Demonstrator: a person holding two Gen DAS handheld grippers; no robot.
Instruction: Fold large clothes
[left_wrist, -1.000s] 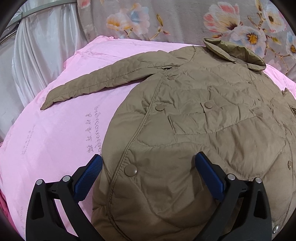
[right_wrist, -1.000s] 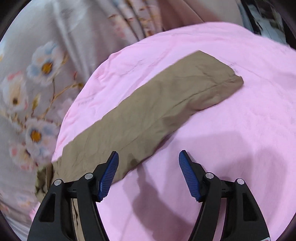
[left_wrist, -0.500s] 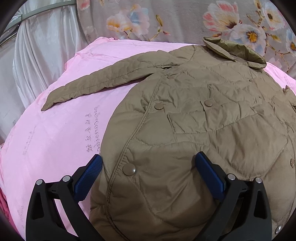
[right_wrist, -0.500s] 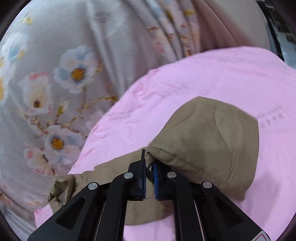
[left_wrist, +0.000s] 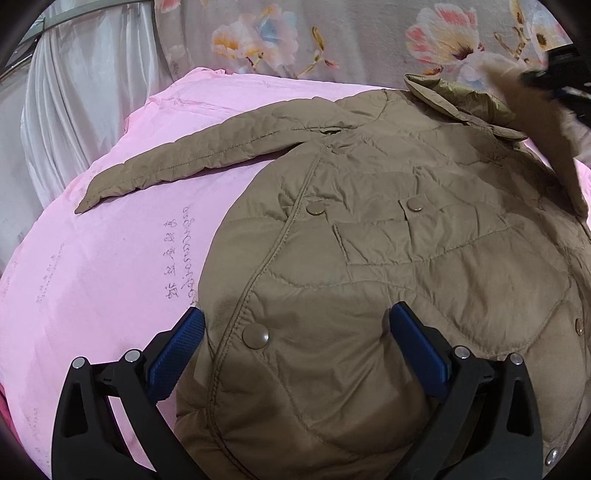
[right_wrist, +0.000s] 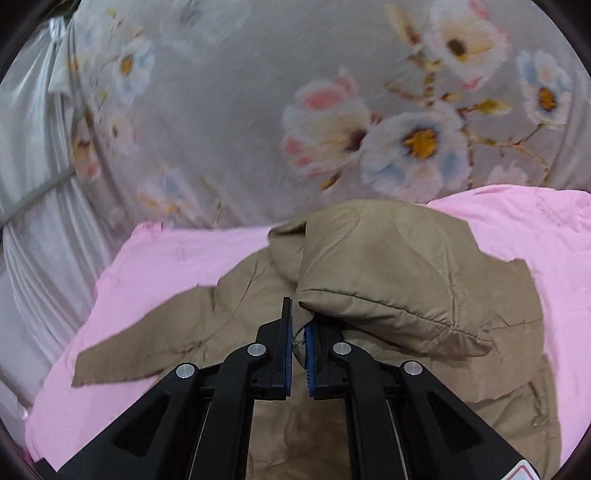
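The right gripper (right_wrist: 298, 325) has its jaws pinched on a sleeve of the quilted khaki jacket (left_wrist: 388, 258) over the pink bedsheet (left_wrist: 92, 277), while the left gripper (left_wrist: 297, 347) hovers with jaws wide, holding nothing.

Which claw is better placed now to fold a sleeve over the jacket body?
Right. The right claw is already shut on one sleeve, lifted above the jacket; the left claw hangs open, holding nothing.

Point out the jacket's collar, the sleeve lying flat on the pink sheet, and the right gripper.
collar (left_wrist: 465, 98), left wrist view, on its folded-over top edge.
flat sleeve (left_wrist: 192, 162), left wrist view, mid-length of the quilted sleeve.
right gripper (right_wrist: 298, 328), right wrist view, between its fingertips, pinching the other sleeve.
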